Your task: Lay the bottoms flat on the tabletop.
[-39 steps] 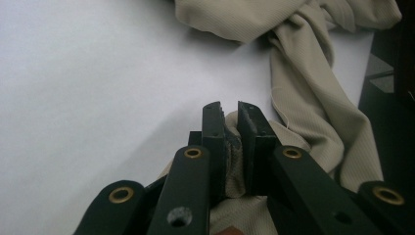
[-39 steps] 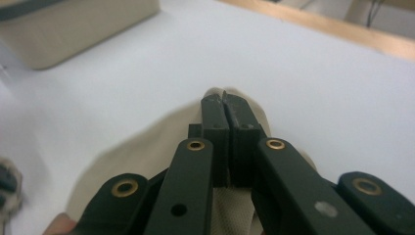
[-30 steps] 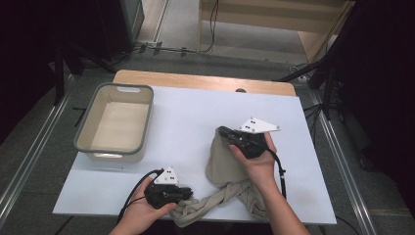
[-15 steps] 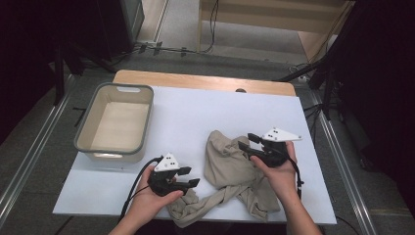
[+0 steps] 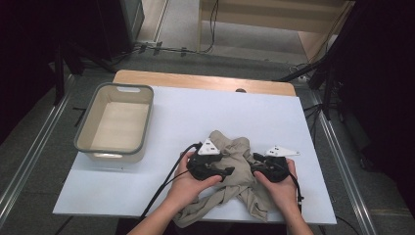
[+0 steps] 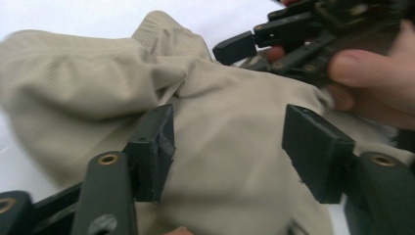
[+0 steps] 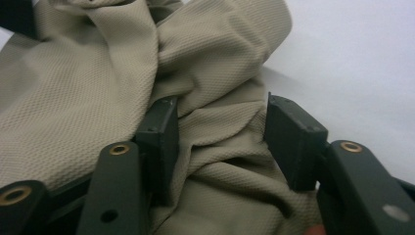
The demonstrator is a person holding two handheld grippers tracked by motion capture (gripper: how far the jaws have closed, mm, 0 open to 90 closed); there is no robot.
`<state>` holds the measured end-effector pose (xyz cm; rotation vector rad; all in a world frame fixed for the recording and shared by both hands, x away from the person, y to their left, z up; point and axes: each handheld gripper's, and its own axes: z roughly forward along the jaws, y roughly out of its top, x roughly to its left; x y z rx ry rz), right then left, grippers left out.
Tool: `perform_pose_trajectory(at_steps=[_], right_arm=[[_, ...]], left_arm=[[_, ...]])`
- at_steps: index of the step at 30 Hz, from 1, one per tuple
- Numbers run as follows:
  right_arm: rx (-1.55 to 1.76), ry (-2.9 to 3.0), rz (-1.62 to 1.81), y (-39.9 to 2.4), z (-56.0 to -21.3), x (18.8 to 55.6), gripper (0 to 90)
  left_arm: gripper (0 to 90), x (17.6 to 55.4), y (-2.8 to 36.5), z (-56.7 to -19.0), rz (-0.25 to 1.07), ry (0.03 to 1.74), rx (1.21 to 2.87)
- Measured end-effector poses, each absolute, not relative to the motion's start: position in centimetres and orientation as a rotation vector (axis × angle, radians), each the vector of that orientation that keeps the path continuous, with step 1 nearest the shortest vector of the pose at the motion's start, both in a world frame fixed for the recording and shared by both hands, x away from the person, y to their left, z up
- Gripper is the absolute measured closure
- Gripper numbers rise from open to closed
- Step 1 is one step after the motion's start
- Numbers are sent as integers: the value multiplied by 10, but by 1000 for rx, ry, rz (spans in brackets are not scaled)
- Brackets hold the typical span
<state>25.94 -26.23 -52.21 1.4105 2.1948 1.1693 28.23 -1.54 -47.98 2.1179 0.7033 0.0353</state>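
Beige ribbed cloth (image 5: 234, 169), unlabelled

Beige, finely textured cloth (image 5: 235, 169); black tongs (image 6: 230, 147); white table (image 5: 195, 117); seemingly cream bin (image 5: 116, 122).

Both claws let go and closed in on the cloth

A second ago the left claw (image 5: 229, 171) pinched the cloth (image 5: 234, 183) at its near-left end and the right claw (image 5: 256, 169) gripped it farther back. Since then the left has slid rightward, the right has come nearer and lower, and they face each other across the crumpled heap; both have just been opening, fabric lying loose between the pads.
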Motion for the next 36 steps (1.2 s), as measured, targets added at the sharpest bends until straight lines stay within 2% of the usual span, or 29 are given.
perform_pose_trajectory(at_steps=[3, 5, 7, 9, 11, 25, 36], right_arm=[[1420, 2228, 1206, -263, -523, 257, 577], [1392, 2261, 1216, -261, -524, 255, 652], [1367, 2282, 1207, -258, -523, 254, 705], [1372, 2293, 1196, -257, -521, 253, 742], [1375, 2286, 1192, -258, -519, 253, 766], [1399, 2018, 1240, -292, -488, 248, 789], [1415, 1999, 1160, -301, -497, 233, 786]], left_arm=[[365, 287, -22, -490, 24, 730, 2148], [442, 288, -23, -496, 26, 736, 2171], [567, 289, -23, -499, 15, 721, 2183], [766, 290, -20, -498, -6, 708, 2179], [850, 290, -14, -495, -8, 705, 2165], [892, 289, 71, -478, 86, 778, 2048], [899, 280, 102, -488, 146, 822, 2102]])
